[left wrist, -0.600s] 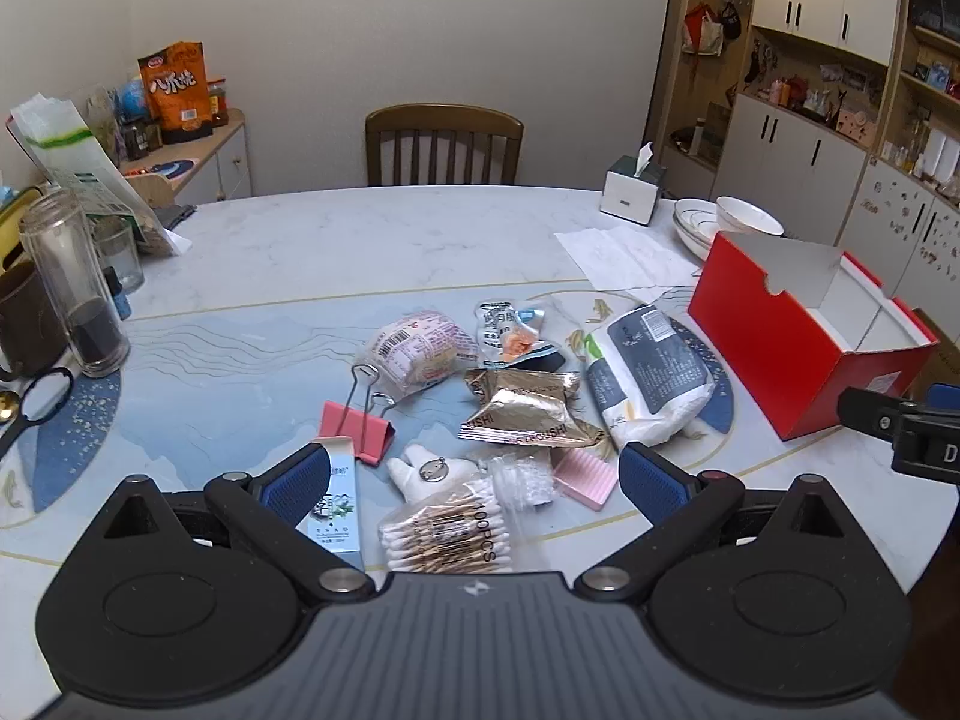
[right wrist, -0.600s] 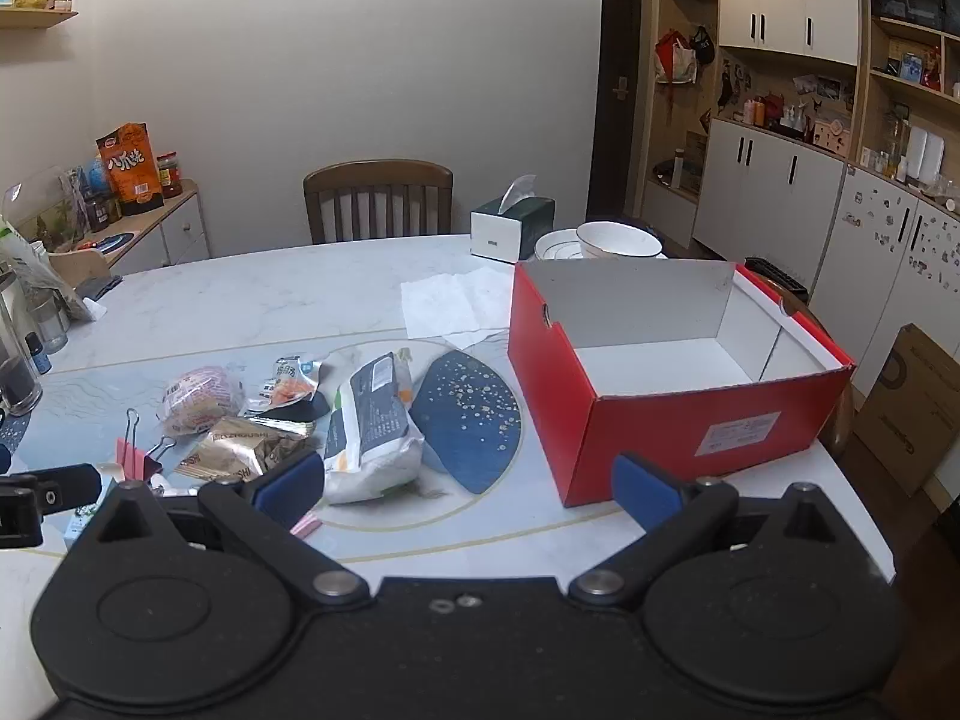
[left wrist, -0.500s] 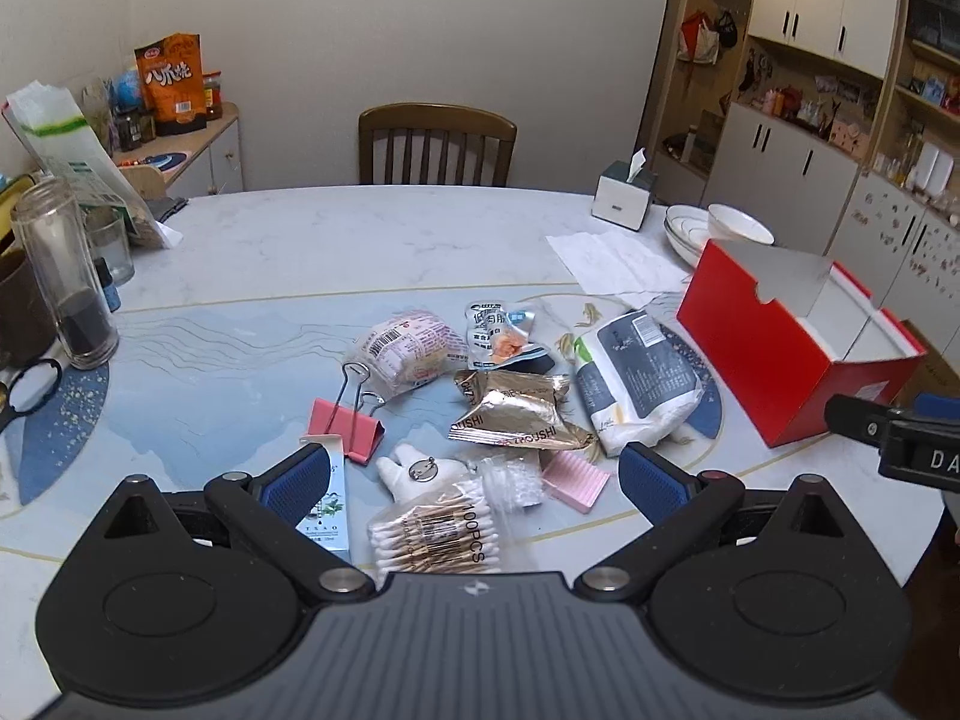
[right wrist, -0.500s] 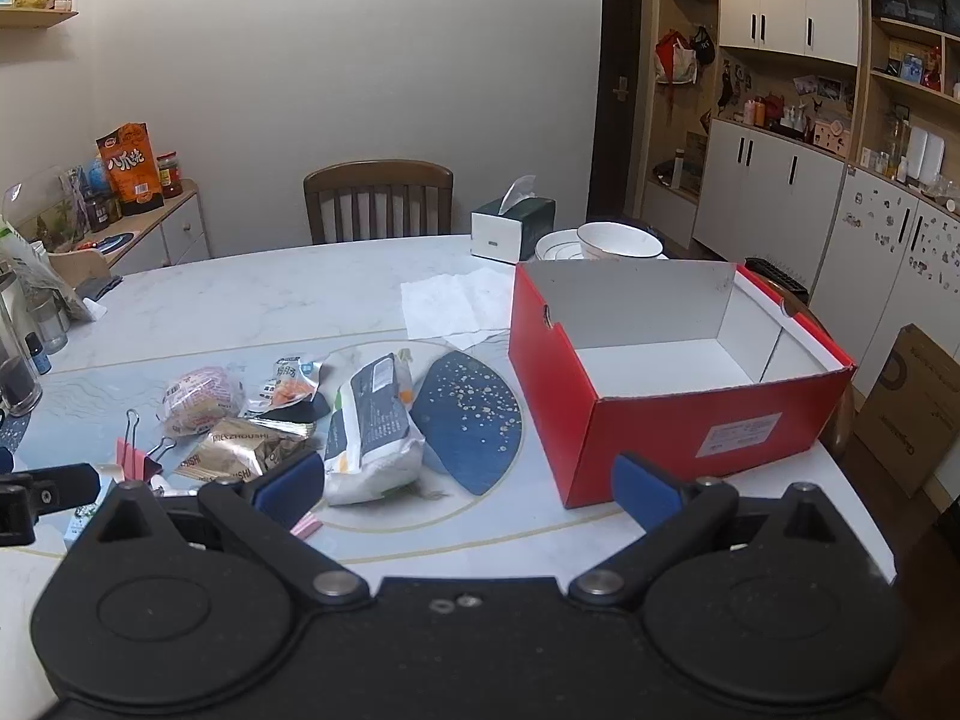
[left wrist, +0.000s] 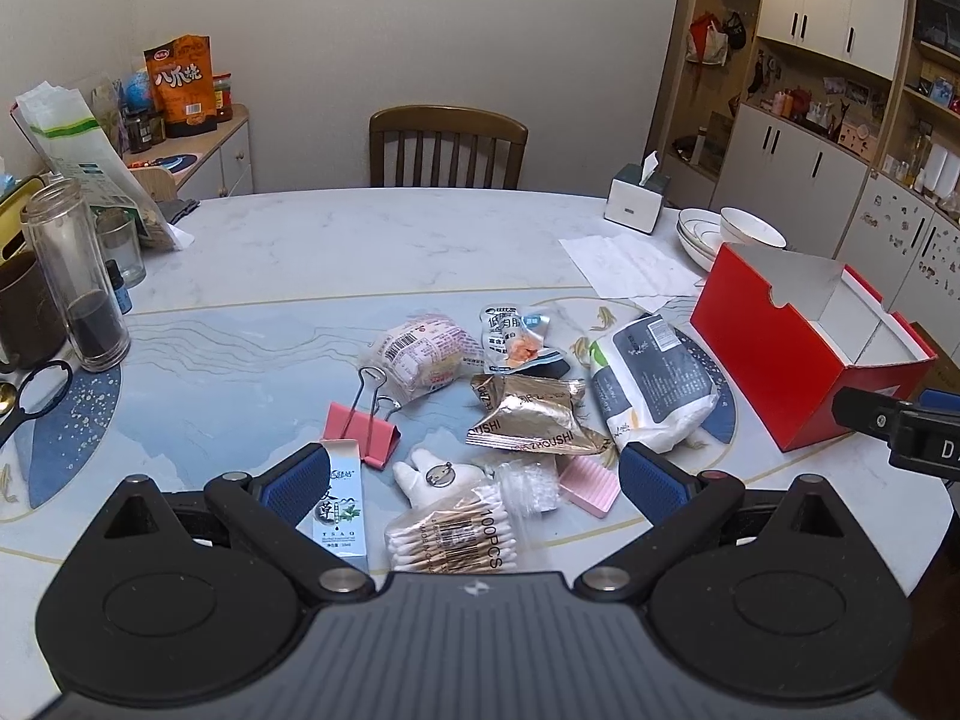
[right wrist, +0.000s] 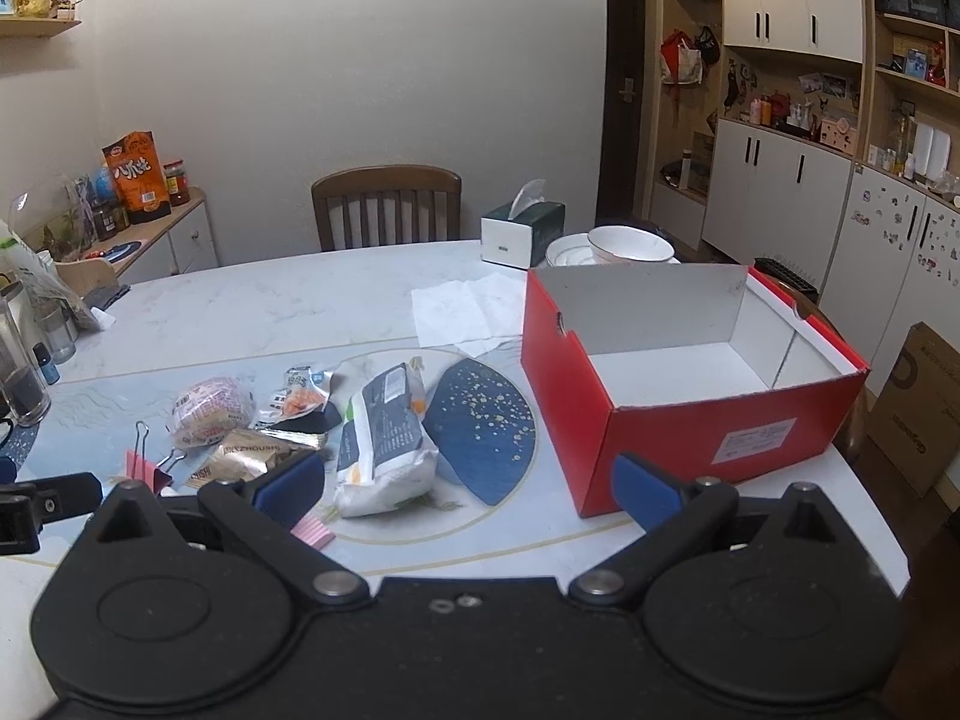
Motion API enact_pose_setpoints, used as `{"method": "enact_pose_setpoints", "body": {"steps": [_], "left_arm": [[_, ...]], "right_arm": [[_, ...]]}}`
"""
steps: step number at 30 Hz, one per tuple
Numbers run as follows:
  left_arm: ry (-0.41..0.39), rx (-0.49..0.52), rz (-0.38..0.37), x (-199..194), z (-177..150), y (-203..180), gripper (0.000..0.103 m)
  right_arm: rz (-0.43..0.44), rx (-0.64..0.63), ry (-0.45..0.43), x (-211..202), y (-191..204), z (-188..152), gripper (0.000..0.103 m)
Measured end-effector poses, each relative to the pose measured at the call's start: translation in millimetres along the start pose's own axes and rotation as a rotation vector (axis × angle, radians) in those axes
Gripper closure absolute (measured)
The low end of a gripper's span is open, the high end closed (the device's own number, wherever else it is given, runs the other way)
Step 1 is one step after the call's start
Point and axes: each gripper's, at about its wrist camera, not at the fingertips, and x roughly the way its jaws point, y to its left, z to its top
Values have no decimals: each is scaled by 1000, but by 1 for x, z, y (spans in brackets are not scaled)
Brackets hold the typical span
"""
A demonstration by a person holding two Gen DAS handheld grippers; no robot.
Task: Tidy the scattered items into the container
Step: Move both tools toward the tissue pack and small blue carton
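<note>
An open red box (right wrist: 714,438) (left wrist: 780,354) with a white, bare inside stands on the table's right side. Left of it lies a scatter: a white and dark pouch (left wrist: 651,384) (right wrist: 384,432), a gold foil packet (left wrist: 528,417), a pink wrapped snack (left wrist: 420,351), a small snack sachet (left wrist: 513,339), a pink binder clip (left wrist: 363,426), a cotton swab bag (left wrist: 456,534), a slim tube box (left wrist: 339,510) and a pink ridged pad (left wrist: 588,486). My left gripper (left wrist: 474,480) hangs open above the swabs. My right gripper (right wrist: 468,486) is open between pouch and box.
A tissue box (right wrist: 522,234), stacked bowls (right wrist: 624,246) and a paper sheet (right wrist: 468,312) sit behind the red box. A glass bottle (left wrist: 78,276), cups and scissors (left wrist: 30,384) crowd the left edge. A wooden chair (left wrist: 447,147) stands at the far side.
The left wrist view has shifted a little, so the scattered items now sit slightly further left and higher. The right gripper has stayed still. Both grippers remain open.
</note>
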Motion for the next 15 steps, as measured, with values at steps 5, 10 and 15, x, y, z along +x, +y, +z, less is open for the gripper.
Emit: {"method": "enact_pose_setpoints", "body": {"steps": [5,10,15], "left_arm": [[2,-10,1,2,1,4,0],[15,-11,1,5,1,6,0],[17,-8,-6,7,1,7,0]], "right_arm": [[30,-25,-17,2,4,2,1],[47,-8,-26,7,5,3,1],[85,-34,-17,16,8,5,1]]}}
